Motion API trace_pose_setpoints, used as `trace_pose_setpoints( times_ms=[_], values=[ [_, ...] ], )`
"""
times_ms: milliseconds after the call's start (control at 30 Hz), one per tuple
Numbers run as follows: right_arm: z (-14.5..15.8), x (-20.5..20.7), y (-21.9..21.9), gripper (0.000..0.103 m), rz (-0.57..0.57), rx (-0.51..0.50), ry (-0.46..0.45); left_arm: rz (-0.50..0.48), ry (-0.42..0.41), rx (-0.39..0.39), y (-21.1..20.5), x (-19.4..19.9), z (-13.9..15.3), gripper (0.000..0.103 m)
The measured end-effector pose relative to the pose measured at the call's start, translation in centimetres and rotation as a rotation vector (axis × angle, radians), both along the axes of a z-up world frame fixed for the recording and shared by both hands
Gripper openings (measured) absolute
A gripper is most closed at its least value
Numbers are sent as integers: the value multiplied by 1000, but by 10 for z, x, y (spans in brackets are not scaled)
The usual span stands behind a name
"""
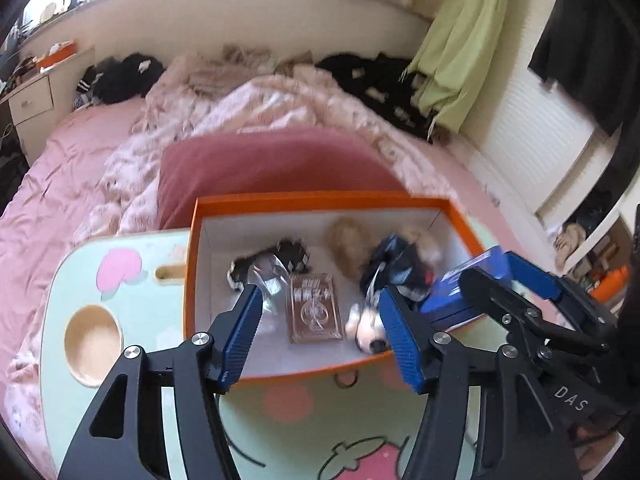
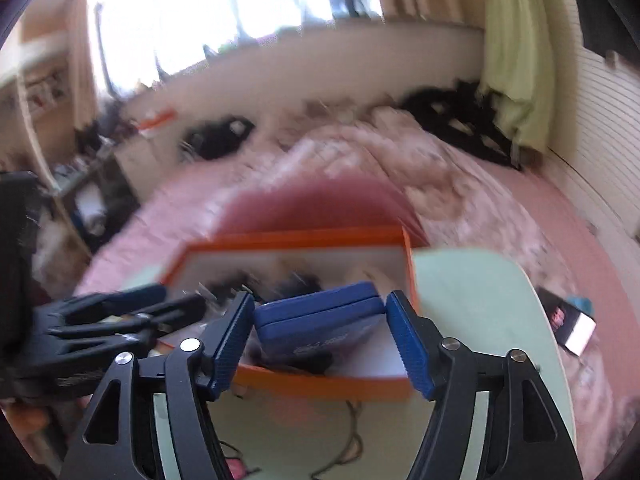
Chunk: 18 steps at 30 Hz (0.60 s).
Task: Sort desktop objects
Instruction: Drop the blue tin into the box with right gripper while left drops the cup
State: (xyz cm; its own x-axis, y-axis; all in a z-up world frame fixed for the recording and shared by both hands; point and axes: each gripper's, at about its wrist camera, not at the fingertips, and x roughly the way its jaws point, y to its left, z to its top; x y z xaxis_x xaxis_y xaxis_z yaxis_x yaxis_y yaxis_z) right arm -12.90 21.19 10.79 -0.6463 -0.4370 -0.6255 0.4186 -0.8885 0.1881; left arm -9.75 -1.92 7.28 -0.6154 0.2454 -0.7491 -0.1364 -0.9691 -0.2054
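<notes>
Left hand-held gripper (image 1: 320, 312): jaws apart, empty, above orange box (image 1: 320, 200).
Right hand-held gripper (image 2: 320, 320): clamped on blue case (image 2: 316, 320), over the box on the bench (image 2: 480, 300).

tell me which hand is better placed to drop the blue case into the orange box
Right: its tool already holds the flat blue case over the open orange cardboard box. The left tool is empty.

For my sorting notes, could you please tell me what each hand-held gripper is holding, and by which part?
The right hand-held gripper holds the flat blue rectangular case by its two short ends; the left hand-held gripper holds nothing.
</notes>
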Motion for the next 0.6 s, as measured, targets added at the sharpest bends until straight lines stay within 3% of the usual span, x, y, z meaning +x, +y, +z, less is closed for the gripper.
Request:
trace_pose_setpoints(
  times_ms=[200, 367, 500, 600],
  values=[
    [-5, 23, 10, 77, 10, -16, 15, -7, 24, -42, 2, 27, -6, 62],
    [-5, 25, 9, 82, -2, 10, 24, 7, 57, -75, -1, 45, -2, 69],
    [-10, 38, 13, 82, 17, 9, 19, -19, 45, -79, 1, 60, -1, 69],
    [-22, 58, 16, 83, 39, 51, 7, -52, 12, -127, 10, 76, -9, 69]
  ],
)
